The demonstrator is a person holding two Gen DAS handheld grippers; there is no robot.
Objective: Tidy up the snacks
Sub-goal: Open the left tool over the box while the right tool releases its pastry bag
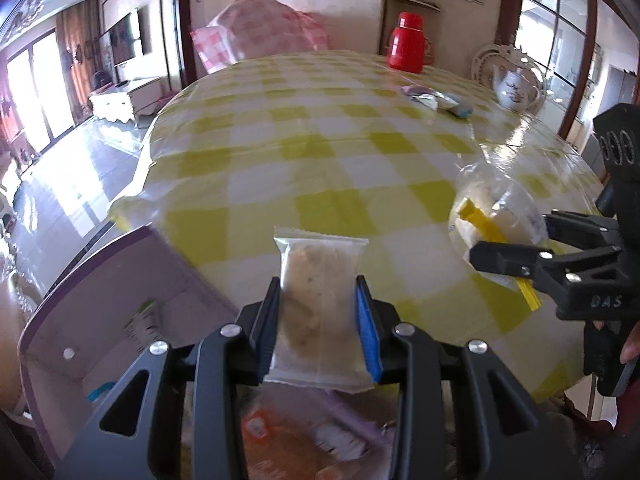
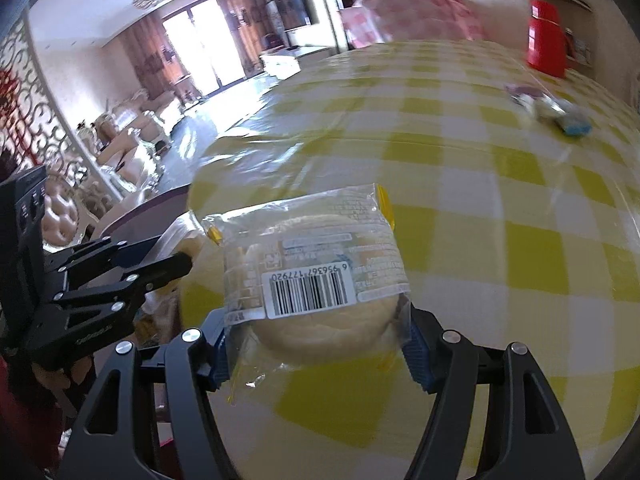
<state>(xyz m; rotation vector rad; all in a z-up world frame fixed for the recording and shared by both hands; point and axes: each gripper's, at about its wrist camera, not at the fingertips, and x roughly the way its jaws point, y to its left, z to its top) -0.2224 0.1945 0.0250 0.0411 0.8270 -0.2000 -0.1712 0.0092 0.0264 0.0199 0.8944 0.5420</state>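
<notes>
My left gripper (image 1: 319, 312) is shut on a clear-wrapped oat snack bar (image 1: 316, 280), held over an open purple-edged box (image 1: 120, 300) at the table's near left edge. My right gripper (image 2: 316, 344) is shut on a round pale bun in a clear wrapper with a barcode label (image 2: 312, 272). The right gripper also shows at the right of the left wrist view (image 1: 516, 256), holding the bun packet (image 1: 492, 212) above the yellow-checked tablecloth (image 1: 320, 152). The left gripper shows at the left of the right wrist view (image 2: 176, 256). Several small snack packets (image 1: 436, 100) lie far right on the table.
A red flask (image 1: 408, 42) stands at the table's far edge. A white teapot (image 1: 516, 88) sits far right. A pink checked bag (image 1: 260, 32) lies behind the table. Orange snack packs (image 1: 304, 440) lie in the box below my left gripper.
</notes>
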